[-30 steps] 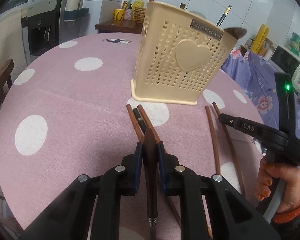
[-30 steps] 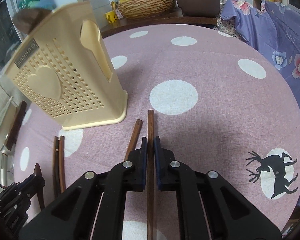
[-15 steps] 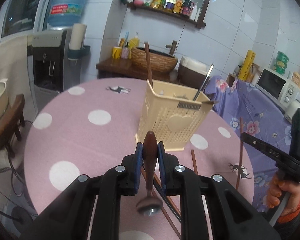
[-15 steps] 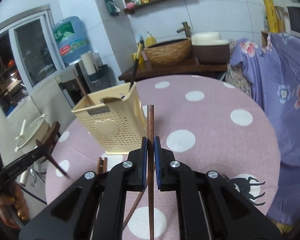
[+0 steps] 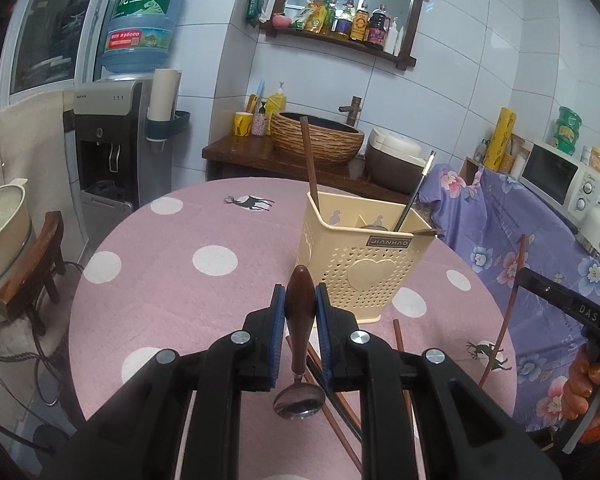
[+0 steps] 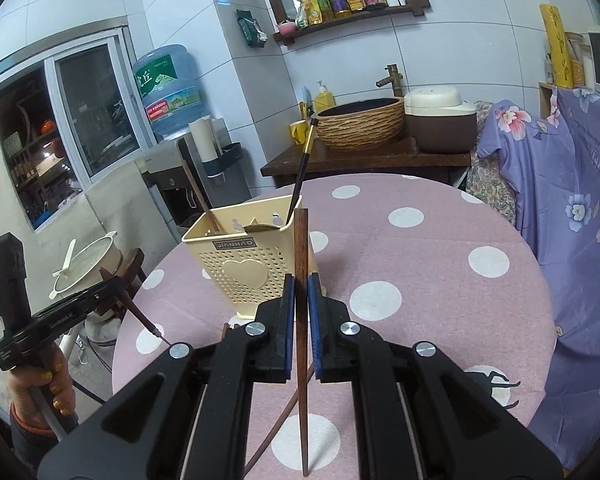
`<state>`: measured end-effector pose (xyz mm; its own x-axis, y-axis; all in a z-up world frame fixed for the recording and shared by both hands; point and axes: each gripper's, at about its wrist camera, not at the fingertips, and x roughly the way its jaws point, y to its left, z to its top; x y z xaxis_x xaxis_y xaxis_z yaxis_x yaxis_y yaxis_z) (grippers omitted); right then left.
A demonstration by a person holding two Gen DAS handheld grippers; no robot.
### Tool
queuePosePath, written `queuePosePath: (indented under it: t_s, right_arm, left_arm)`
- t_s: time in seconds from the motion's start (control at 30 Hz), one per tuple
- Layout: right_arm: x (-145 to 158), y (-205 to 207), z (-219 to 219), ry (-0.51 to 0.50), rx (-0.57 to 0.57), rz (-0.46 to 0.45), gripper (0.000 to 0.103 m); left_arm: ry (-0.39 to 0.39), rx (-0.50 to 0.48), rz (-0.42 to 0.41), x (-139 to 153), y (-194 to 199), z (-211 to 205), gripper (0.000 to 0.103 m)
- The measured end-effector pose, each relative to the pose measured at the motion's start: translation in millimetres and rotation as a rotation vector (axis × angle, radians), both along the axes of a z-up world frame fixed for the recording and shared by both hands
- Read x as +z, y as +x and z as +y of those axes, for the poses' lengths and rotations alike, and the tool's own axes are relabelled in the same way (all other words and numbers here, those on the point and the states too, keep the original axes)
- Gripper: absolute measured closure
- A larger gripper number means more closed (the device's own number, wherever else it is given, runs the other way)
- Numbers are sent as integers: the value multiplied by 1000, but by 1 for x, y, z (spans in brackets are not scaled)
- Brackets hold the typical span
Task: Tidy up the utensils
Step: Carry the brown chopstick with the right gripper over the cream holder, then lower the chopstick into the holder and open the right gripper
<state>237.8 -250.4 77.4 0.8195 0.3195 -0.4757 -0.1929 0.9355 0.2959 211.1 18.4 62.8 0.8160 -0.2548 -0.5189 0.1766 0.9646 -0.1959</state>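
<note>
Left gripper (image 5: pixel 300 312) clamped on bulbous dark wooden handle of metal-bowled spoon (image 5: pixel 299 360); steel bowl hangs below jaws, toward camera. Handle smooth, tapered: likely slippery, best pinched at thick end as now.

Right gripper (image 6: pixel 301 312) pinched shut on mid-shaft of long dark brown wooden chopstick (image 6: pixel 301 320), held upright. Light, stiff, thin: may pivot in pads.

Cream perforated plastic utensil basket with heart (image 5: pixel 364 268) stands ahead of both grippers on pink polka-dot tablecloth (image 5: pixel 180 292). Loose chopsticks (image 5: pixel 400 340) lie below.
</note>
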Motion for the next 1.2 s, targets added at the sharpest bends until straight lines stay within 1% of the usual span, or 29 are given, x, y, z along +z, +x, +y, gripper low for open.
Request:
queuePosePath:
  t_s: [0.13, 0.27, 0.4, 0.5, 0.67, 0.8, 0.87, 0.97, 1.07, 1.2]
  right_arm:
    - [7, -2, 1, 0, 5, -15, 96]
    - [16, 0, 3, 0, 18, -19, 96]
    - [33, 3, 6, 11, 41, -37, 96]
    - [52, 6, 8, 24, 65, -59, 96]
    - [94, 14, 13, 40, 102, -117, 96]
    - [134, 27, 21, 13, 69, -191, 96]
    - [151, 35, 26, 3, 48, -223, 96]
    - [167, 51, 32, -11, 14, -253, 96]
    - [171, 68, 37, -30, -32, -275, 96]
    - [155, 92, 40, -28, -73, -263, 96]
  left_arm:
    - [3, 1, -6, 2, 0, 0, 87]
    - [-14, -9, 0, 6, 4, 1, 87]
    - [-23, -31, -8, 19, 8, -1, 87]
    - [-27, -68, -20, 37, 13, -4, 87]
    - [-70, -105, -53, 78, 27, -3, 87]
    - [-82, -110, -77, 115, 49, -10, 87]
    - [-79, -98, -79, 127, 62, -13, 87]
    - [-82, -78, -76, 138, 82, -19, 87]
    - [-56, -52, -81, 139, 96, -28, 87]
    - [-22, -23, -83, 124, 109, -40, 87]
